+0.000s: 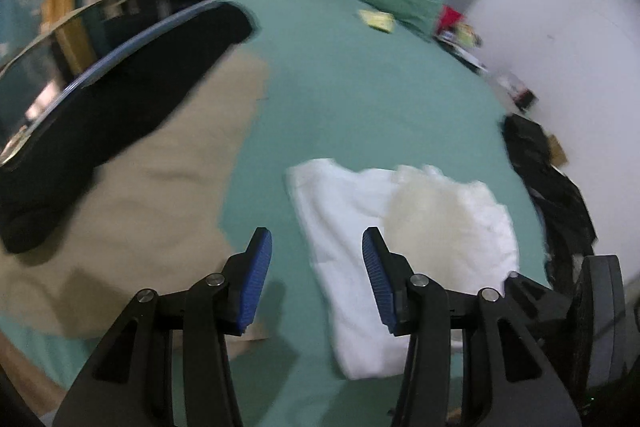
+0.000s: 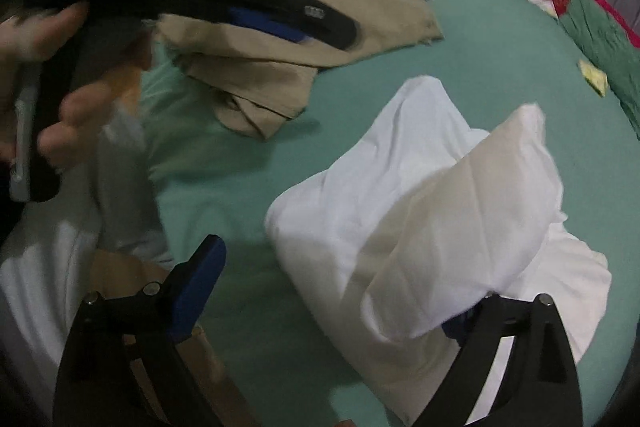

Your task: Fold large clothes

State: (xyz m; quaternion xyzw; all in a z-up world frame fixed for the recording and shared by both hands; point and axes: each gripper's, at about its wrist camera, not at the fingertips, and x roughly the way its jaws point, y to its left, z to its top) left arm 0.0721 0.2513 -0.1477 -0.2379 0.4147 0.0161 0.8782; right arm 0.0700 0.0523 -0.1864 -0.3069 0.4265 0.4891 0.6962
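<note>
Green bedsheet (image 1: 360,99) under my soft, light white garment (image 2: 360,187); both grippers, left (image 1: 317,267) and right (image 2: 332,291), gape empty, so I'd pinch a folded edge.

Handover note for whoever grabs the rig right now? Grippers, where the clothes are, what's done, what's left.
Left gripper: open, empty, over the green bedsheet.
Right gripper: open; a flap of the white garment lies over its right finger, not pinched.
White garment: partly folded mid-bed, top flap loose.
Beige garment: crumpled, unfolded, beyond it.
Left: flatten and finish the white fold, then the beige.
</note>
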